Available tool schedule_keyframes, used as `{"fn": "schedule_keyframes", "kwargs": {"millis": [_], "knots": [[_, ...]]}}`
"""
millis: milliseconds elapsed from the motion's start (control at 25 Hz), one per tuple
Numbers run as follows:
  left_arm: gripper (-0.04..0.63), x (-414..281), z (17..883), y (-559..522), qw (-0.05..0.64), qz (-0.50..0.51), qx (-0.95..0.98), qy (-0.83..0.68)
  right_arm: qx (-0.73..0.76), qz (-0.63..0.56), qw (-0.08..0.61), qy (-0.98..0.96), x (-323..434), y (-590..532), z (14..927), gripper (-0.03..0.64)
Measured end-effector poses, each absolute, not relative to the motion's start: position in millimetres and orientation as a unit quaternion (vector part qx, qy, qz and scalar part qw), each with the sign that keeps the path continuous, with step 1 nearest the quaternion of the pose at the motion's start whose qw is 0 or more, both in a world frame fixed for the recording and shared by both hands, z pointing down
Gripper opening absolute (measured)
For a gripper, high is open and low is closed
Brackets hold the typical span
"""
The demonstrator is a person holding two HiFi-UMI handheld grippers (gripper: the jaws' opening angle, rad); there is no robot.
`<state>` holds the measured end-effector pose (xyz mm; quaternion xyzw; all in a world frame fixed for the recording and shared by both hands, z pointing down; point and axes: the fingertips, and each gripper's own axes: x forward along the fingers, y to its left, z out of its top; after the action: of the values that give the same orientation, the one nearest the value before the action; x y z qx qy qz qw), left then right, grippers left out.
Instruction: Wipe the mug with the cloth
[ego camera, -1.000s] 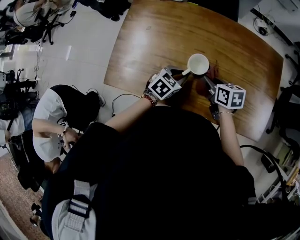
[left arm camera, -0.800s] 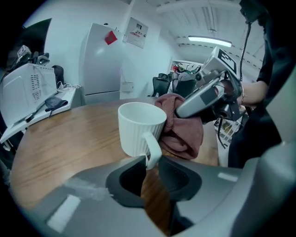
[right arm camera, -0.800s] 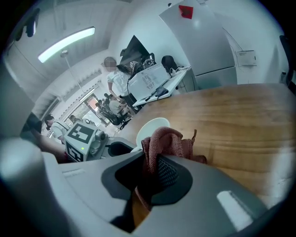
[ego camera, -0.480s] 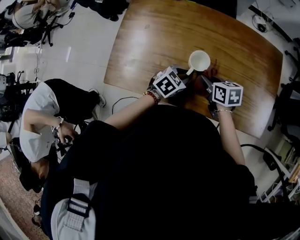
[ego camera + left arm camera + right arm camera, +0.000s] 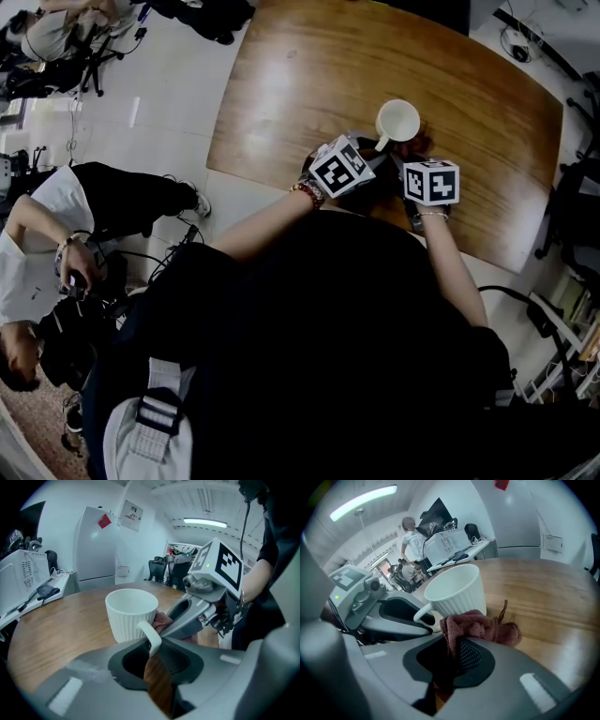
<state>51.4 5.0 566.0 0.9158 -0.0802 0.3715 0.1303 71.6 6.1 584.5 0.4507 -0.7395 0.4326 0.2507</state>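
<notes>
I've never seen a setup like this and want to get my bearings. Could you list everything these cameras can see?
mug: one, white and ribbed, on the table near the person's edge.
cloth: one, dusty red, bunched against the mug's side.
table: one, brown wood, with rounded corners.
cabinet: one, tall and white, by the wall beyond the table.
bystander: one, in a white shirt, left of the table.
left gripper: one, grey with a marker cube. Its jaws have just been closing, with the mug's handle between them but not clearly clamped.
right gripper: one, grey with a marker cube. Its jaws are shut on the cloth.
</notes>
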Motion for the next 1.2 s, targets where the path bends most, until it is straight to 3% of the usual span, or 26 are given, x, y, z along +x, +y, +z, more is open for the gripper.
{"fn": "schedule_keyframes", "kwargs": {"millis": [240,600,720,800,880,920,1040,1200], "knots": [[0.078,51,561,5,0.131,0.354,0.923,-0.075,0.462,0.413,0.252,-0.743,85,10,576,0.045],[0.081,22,541,2,0.127,0.303,0.941,-0.086,0.541,0.388,0.258,-0.7,182,36,559,0.046],[0.085,12,531,1,0.131,0.282,0.946,-0.095,0.51,0.371,0.31,-0.712,176,42,588,0.057],[0.123,8,523,-6,0.138,0.268,0.946,-0.115,0.505,0.332,0.346,-0.718,170,43,603,0.07],[0.138,9,508,-13,0.144,0.246,0.949,-0.134,0.515,0.317,0.349,-0.716,167,45,606,0.08],[0.139,12,499,-16,0.142,0.235,0.951,-0.139,0.521,0.316,0.344,-0.715,169,45,604,0.096],[0.14,17,478,-23,0.124,0.213,0.958,-0.146,0.522,0.32,0.331,-0.718,175,48,593,0.253],[0.147,18,446,-29,0.139,0.173,0.963,-0.152,0.539,0.297,0.292,-0.732,186,50,554,0.281]]}}
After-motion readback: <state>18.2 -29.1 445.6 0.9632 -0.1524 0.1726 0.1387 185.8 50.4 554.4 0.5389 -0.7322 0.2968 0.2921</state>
